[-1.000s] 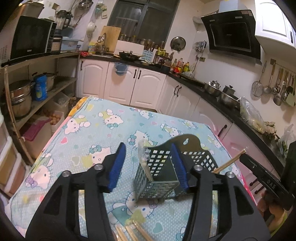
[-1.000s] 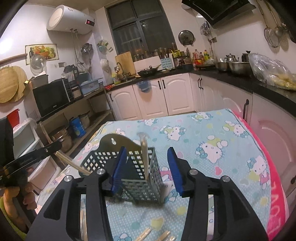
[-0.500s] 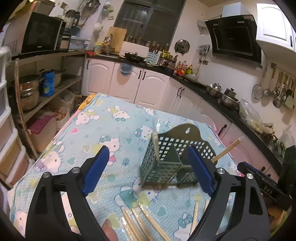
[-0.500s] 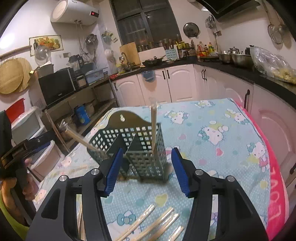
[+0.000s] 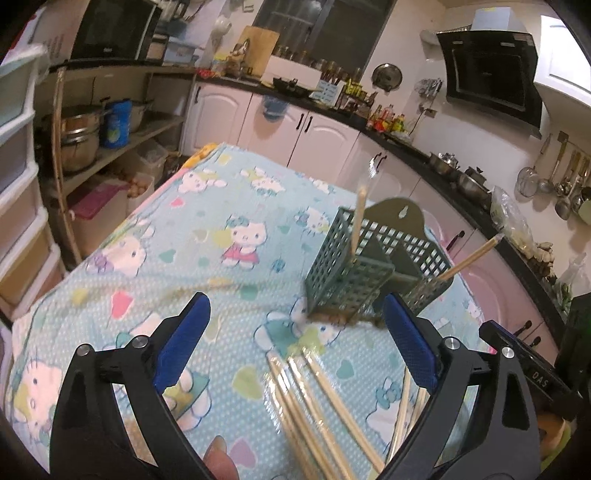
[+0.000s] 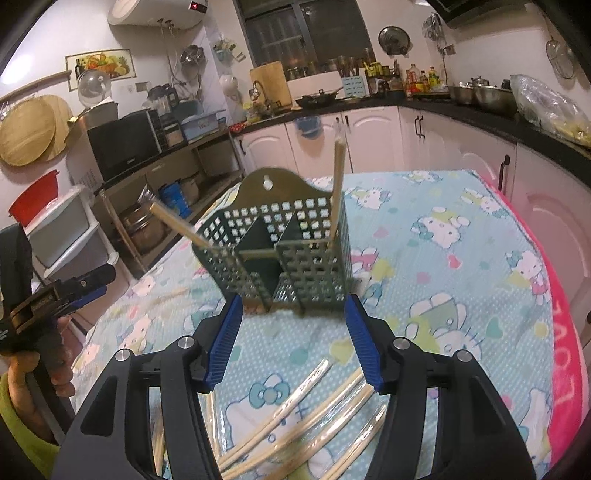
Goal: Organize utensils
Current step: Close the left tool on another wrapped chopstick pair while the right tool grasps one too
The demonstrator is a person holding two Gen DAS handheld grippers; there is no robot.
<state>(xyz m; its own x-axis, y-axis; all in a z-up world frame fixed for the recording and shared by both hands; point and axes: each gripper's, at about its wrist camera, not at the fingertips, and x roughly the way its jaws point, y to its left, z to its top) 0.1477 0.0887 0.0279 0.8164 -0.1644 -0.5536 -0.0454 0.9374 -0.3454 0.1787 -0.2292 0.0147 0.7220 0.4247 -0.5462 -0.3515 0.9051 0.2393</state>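
Both hand-held grippers' jaws, backed off the caddy (image 6: 280, 254), are opening, empty; "LOVE" blanket (image 6: 565, 347).

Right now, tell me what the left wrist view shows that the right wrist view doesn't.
Only the left wrist view shows the range hood and the ladles hanging on the wall. Only the right wrist view shows the water heater, the round wooden boards and the red basin. Both show the green utensil caddy holding two chopsticks, and loose wrapped chopsticks on the tablecloth.
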